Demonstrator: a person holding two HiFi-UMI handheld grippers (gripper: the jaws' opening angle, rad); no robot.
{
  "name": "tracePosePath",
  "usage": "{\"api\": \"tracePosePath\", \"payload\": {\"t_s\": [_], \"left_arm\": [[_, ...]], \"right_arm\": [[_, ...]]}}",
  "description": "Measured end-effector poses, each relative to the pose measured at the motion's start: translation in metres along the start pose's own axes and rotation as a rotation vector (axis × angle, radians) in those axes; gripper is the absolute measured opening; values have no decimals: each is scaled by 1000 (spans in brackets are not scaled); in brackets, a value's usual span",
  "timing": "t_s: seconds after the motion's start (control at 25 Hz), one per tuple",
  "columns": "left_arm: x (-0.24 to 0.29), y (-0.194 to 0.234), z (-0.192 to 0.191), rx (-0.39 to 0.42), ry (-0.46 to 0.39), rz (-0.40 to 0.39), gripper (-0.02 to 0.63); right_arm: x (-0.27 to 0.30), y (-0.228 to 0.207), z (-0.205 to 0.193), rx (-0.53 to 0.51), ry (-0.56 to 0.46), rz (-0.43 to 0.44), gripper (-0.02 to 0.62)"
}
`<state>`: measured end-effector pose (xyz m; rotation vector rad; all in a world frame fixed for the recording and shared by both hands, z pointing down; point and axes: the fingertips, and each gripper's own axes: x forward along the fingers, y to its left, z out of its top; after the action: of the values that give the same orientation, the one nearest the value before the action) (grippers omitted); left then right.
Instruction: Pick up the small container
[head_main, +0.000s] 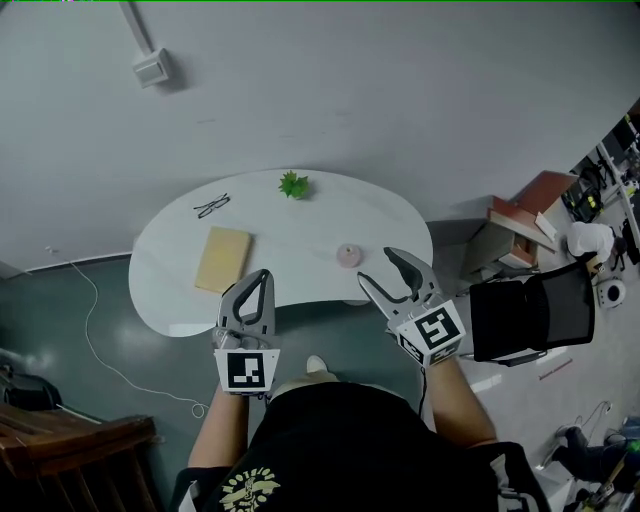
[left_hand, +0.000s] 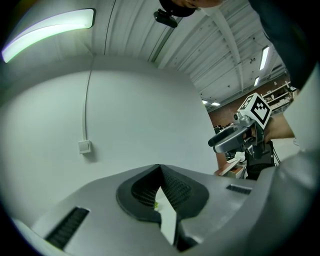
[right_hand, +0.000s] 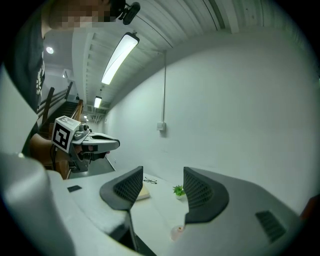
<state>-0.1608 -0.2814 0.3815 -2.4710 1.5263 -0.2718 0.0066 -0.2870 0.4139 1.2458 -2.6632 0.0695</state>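
Observation:
The small container (head_main: 348, 255) is a low pink pot on the right part of the white table (head_main: 300, 230). In the right gripper view the container (right_hand: 176, 232) shows low, just below the right-hand jaw. My right gripper (head_main: 386, 268) stands open at the table's near edge, just right of the pot and a little nearer to me, with nothing between its jaws (right_hand: 161, 182). My left gripper (head_main: 260, 288) is held over the near edge further left. Its jaws (left_hand: 160, 170) meet at the tips, shut on nothing.
On the table lie a tan book (head_main: 224, 259), a pair of glasses (head_main: 211, 205) and a small green plant (head_main: 293, 184). A dark wooden bench (head_main: 60, 440) stands at lower left. A black chair (head_main: 530, 310) and cluttered shelves are at the right.

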Motion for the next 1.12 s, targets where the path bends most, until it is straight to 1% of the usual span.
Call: {"api": "tracePosePath", "payload": {"t_s": [0.16,0.28,0.44,0.56,0.68,0.84,1.0,1.12], "left_arm": [[17,23,-6,-8,-14,-24,5],[29,28,-13,-9,-12,-52,5],[44,28,-17,-30,-15,-77,5],[58,23,-19,-8,-11,-105,5],[71,18,-24,-27,3,-110,5],[92,15,-27,-11,15,-95,5],[116,16,-26,-20,26,-76,5],[136,13,-26,-8,34,-74,5]], "right_arm": [[25,-3,5,-14,15,-17,245],[34,-6,2,-16,23,-33,245],[42,-11,-14,0,60,-39,245],[50,-19,-28,4,81,-35,245],[62,-31,-54,2,109,-17,245],[78,-54,-97,26,165,10,245],[99,-62,-138,26,208,94,245],[114,-67,-166,15,249,146,245]]}}
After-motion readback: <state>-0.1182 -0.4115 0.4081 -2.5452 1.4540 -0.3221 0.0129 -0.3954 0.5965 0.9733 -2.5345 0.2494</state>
